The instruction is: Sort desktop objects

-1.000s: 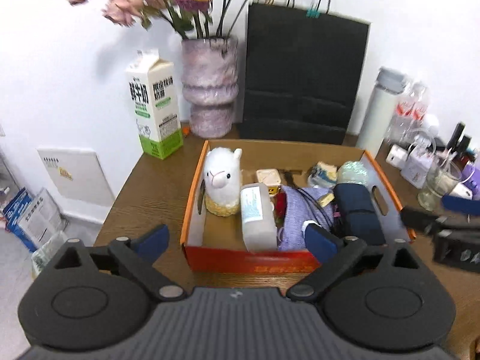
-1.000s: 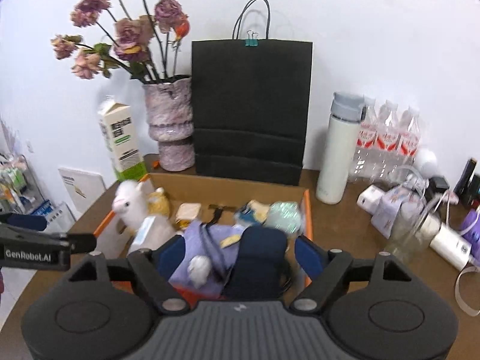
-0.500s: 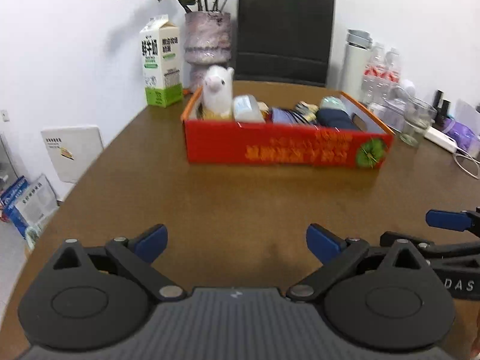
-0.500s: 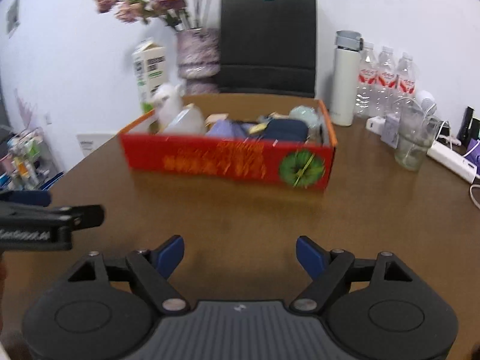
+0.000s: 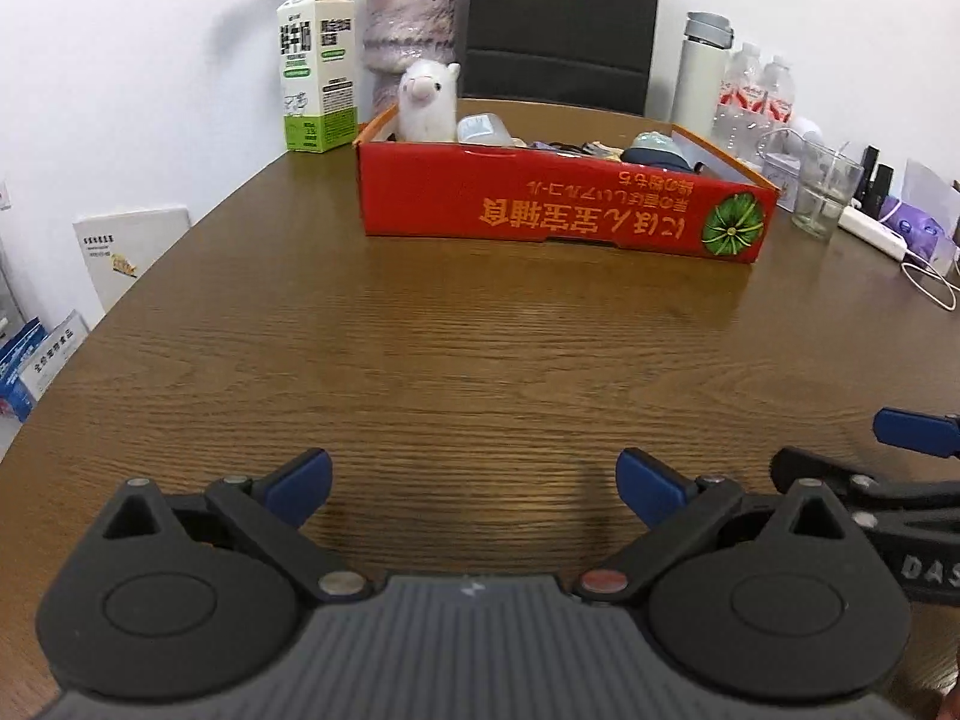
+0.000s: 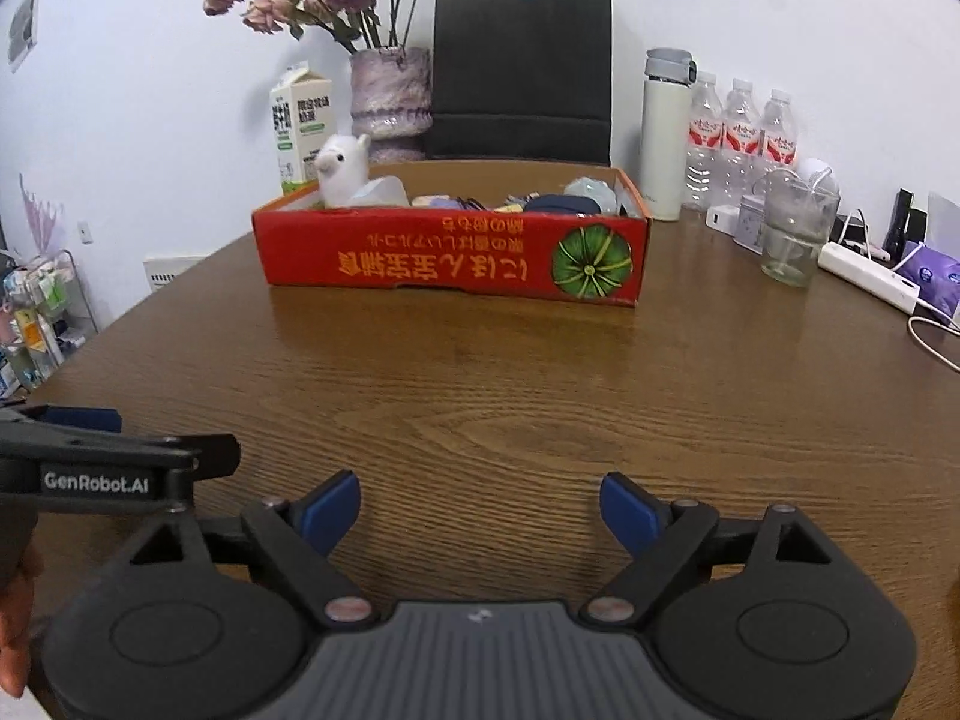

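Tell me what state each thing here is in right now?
left hand-held gripper: open, empty
right hand-held gripper: open, empty
red box: topless, full of items
alpaca plush: upright in the box
drinking glass: upright
white flask: lid shut

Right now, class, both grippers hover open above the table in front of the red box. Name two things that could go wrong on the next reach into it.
1. The plush alpaca stands upright above the red box wall at its left end; a low reach might knock it over.
2. The empty glass and a white power strip with cables sit close to the box's right side; a wide swing by the right gripper could tip or snag them.
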### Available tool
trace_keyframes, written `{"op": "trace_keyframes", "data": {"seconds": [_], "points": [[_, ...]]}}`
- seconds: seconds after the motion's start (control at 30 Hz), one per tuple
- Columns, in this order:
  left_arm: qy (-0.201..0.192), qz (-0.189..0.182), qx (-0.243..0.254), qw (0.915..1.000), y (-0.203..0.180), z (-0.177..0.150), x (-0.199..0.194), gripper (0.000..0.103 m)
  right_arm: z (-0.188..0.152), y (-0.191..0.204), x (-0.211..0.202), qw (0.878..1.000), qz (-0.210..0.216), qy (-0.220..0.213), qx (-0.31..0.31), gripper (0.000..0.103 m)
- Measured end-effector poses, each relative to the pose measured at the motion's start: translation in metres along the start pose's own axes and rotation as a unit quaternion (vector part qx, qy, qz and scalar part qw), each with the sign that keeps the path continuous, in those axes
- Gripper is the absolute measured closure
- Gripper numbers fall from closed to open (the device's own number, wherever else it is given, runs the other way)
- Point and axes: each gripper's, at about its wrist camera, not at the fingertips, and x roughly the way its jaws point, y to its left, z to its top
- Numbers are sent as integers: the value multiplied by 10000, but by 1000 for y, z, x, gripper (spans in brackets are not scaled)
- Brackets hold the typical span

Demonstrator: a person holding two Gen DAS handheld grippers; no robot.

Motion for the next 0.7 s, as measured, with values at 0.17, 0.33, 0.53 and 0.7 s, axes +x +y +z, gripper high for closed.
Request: {"op": "trace_keyframes", "data": {"seconds": [0.17, 0.33, 0.53, 0.7], "points": [[-18, 47, 69, 10000, -3, 1, 7, 0, 2, 0, 13, 9998, -135, 67, 132, 16], [17, 14, 15, 10000, 1, 7, 17, 0, 8, 0, 24, 9995, -227, 101, 173, 15], [34, 60, 109, 9999, 1, 11, 26, 0, 13, -1, 35, 9994, -305, 95, 158, 12], [-91, 43, 268, 9996, -5, 8, 30, 0, 14, -5, 42, 9989, -426, 141, 153, 9]]}}
